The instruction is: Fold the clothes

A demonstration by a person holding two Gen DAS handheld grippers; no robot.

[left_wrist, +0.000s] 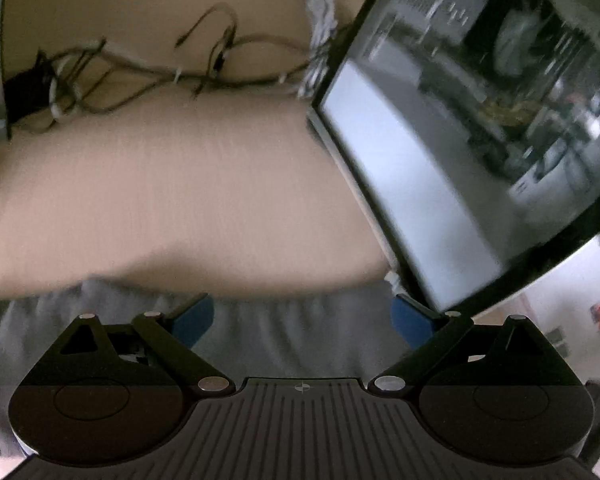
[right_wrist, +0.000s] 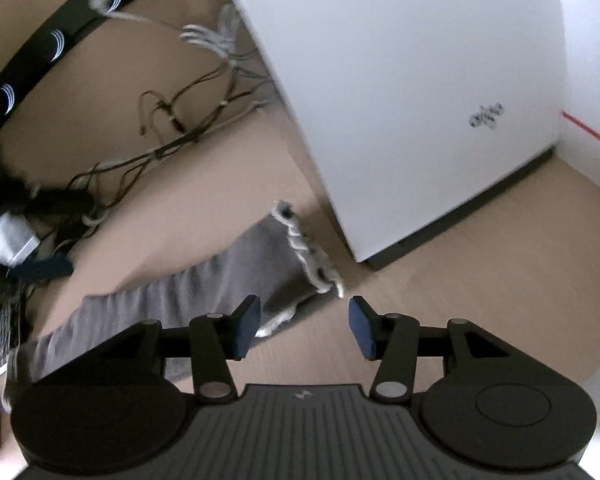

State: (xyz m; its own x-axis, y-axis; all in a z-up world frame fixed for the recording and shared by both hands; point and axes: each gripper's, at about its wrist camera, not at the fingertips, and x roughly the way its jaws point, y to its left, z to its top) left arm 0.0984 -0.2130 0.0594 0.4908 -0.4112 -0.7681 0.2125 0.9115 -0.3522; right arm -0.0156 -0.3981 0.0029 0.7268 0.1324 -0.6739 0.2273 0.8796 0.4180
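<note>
The desk [right_wrist: 220, 184] is a pale wood top with a big glass-sided PC case [left_wrist: 480, 120] sitting from 12 to 3 o'clock in the left wrist view, and the same box shows its plain white panel [right_wrist: 400, 100] up top in the right wrist view. The thing to fold is a grey cloth [right_wrist: 204, 284], looks like a scarf or small knit with a white fringe [right_wrist: 312, 256] on the short end, lying flat on the desk and running from 9 o'clock toward centre in the right view; in the left view its edge stretches across just ahead of the claw. It should handle like any soft, light, floppy fabric: no stiffness, will sag and drag, so I'd pinch it at a corner by the fringe end instead of mid-panel. The left claw [left_wrist: 304, 316] is spread wide with the cloth below it, nothing pinched. The right claw [right_wrist: 304, 320] is about half open, empty, with the fringe corner just past its left finger. A tangle of cables [left_wrist: 160, 68] sits at 11 o'clock, well apart.
</note>
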